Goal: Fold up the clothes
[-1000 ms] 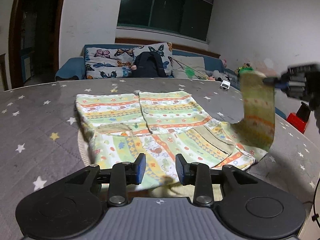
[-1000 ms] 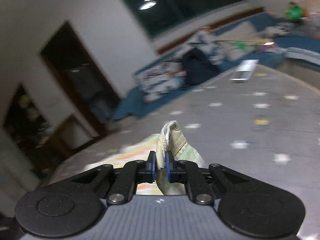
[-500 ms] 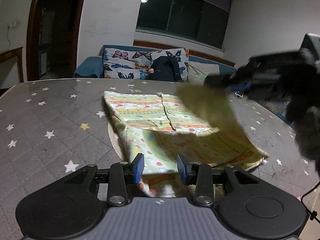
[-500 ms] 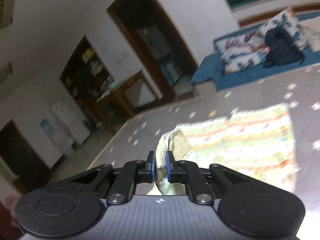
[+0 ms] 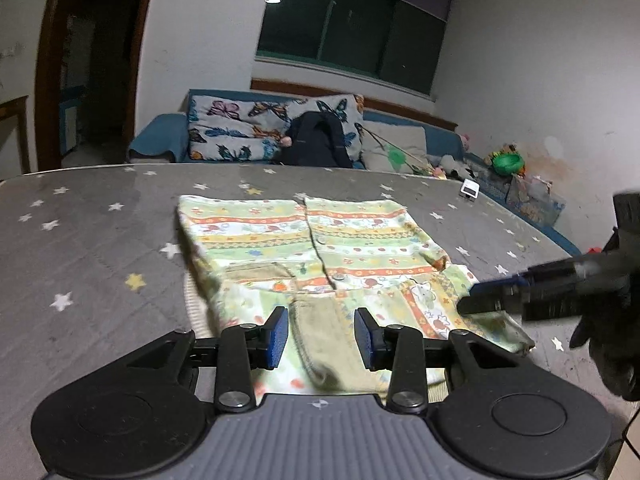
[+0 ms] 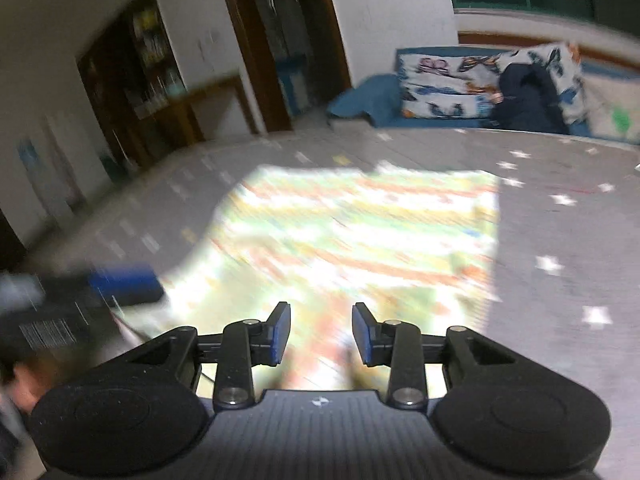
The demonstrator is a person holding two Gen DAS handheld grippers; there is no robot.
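Note:
A small striped green, yellow and orange garment (image 5: 320, 248) lies flat on the grey star-print table (image 5: 100, 240). A sleeve (image 5: 324, 340) lies folded across its near edge. My left gripper (image 5: 321, 338) is open and empty, low over that sleeve. My right gripper (image 6: 321, 334) is open and empty above the garment (image 6: 360, 232), whose image is blurred. It also shows in the left wrist view (image 5: 492, 298) at the garment's right edge. The left gripper's blue pad (image 6: 124, 284) shows at the left of the right wrist view.
A blue sofa with butterfly cushions (image 5: 256, 132) and a dark backpack (image 5: 316, 144) stands beyond the table's far edge. A small white box (image 5: 469, 190) lies at the table's far right. Toys (image 5: 508, 164) sit by the right wall. A doorway and shelves (image 6: 160, 60) are at the left.
My right gripper swung the sleeve over the garment, laid it across the near edge, let go and opened. The left gripper stayed open and shifted little.

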